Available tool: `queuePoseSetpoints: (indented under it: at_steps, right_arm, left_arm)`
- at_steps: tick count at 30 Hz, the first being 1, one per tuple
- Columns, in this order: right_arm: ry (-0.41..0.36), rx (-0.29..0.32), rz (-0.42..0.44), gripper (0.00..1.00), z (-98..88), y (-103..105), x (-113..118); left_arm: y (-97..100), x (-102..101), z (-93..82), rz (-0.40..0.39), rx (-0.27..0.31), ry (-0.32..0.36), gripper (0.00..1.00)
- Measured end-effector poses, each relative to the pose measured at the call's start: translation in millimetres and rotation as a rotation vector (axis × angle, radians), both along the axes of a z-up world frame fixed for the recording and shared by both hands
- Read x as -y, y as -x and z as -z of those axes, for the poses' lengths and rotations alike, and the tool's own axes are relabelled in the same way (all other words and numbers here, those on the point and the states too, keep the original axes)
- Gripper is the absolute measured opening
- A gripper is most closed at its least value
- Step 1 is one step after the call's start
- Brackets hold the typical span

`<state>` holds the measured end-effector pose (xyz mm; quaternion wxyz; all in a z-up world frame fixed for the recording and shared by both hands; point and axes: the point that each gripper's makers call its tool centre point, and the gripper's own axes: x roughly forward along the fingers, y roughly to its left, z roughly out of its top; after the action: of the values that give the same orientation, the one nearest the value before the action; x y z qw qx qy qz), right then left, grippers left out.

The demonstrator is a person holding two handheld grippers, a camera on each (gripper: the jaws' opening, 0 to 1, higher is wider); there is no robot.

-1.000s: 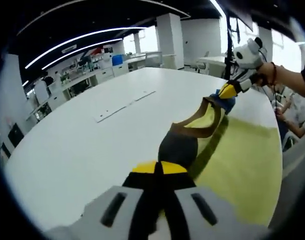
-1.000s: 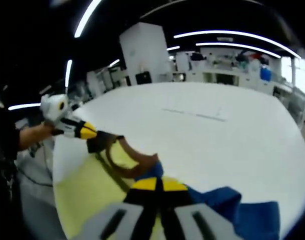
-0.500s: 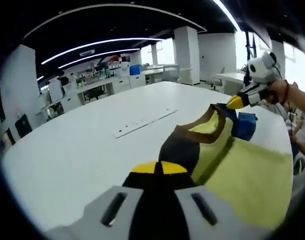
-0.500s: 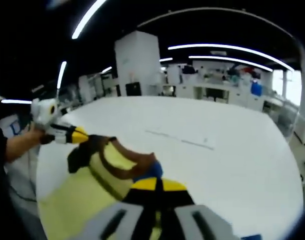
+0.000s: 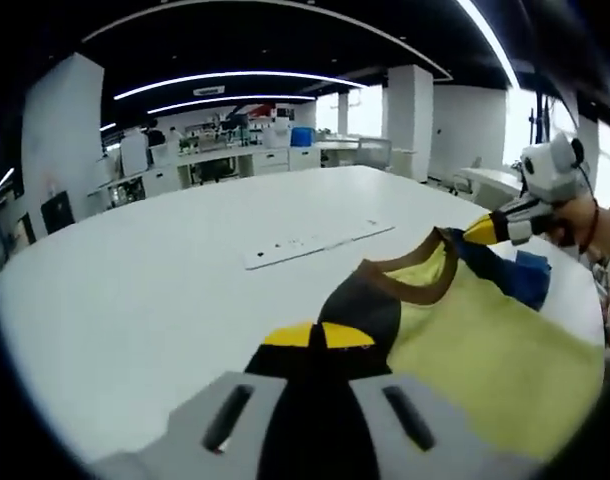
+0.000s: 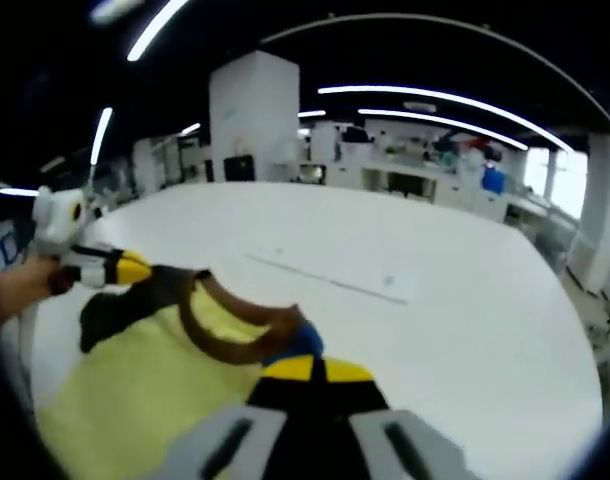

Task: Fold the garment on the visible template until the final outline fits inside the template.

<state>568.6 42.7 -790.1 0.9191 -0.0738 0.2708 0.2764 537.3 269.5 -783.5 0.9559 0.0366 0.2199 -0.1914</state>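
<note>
The garment [image 5: 465, 330], a yellow shirt with a brown collar, one dark shoulder and one blue shoulder, is held stretched above the white table [image 5: 135, 290], close to its near edge. The left gripper [image 5: 317, 335] is clamped on the dark shoulder, its yellow-tipped jaws pressed together over the cloth. The right gripper [image 6: 313, 368] is clamped likewise on the blue shoulder beside the collar. In the left gripper view the right gripper is seen at the far end of the neckline, held by a hand [image 5: 585, 215]; in the right gripper view the left gripper [image 6: 120, 268] is seen the same way.

A pale strip [image 5: 320, 243] lies flat near the middle of the table. Whether it belongs to the template cannot be told, and no template outline is made out under the shirt.

A risk is judged here: the cloth is gripped only at the shoulders, so a slip from either pair of jaws would drop that side. If it is lowered crooked, the hem may hang over the table edge.

Compared with a second ago, the neckline is drawn wider and flatter, and the yellow front is spread more broadly.
</note>
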Motion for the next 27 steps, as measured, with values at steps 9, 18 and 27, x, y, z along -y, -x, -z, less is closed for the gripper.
queuePoseSetpoints:
  at_steps: [9,18,27]
  right_arm:
    - [0.042,-0.034,0.045,0.00,33.2,-11,0]
    - [0.085,-0.053,0.034,0.00,48.9,-13,1]
    - [0.030,-0.095,0.090,0.31,43.4,-11,9]
  left_arm:
    - [-11.5,-3,32.6,-0.026,-0.067,-0.043,0.00]
    - [-12.5,-6,47.5,-0.036,-0.094,-0.074,0.00]
    - [-12.9,-9,37.2,-0.036,-0.064,-0.081,0.14]
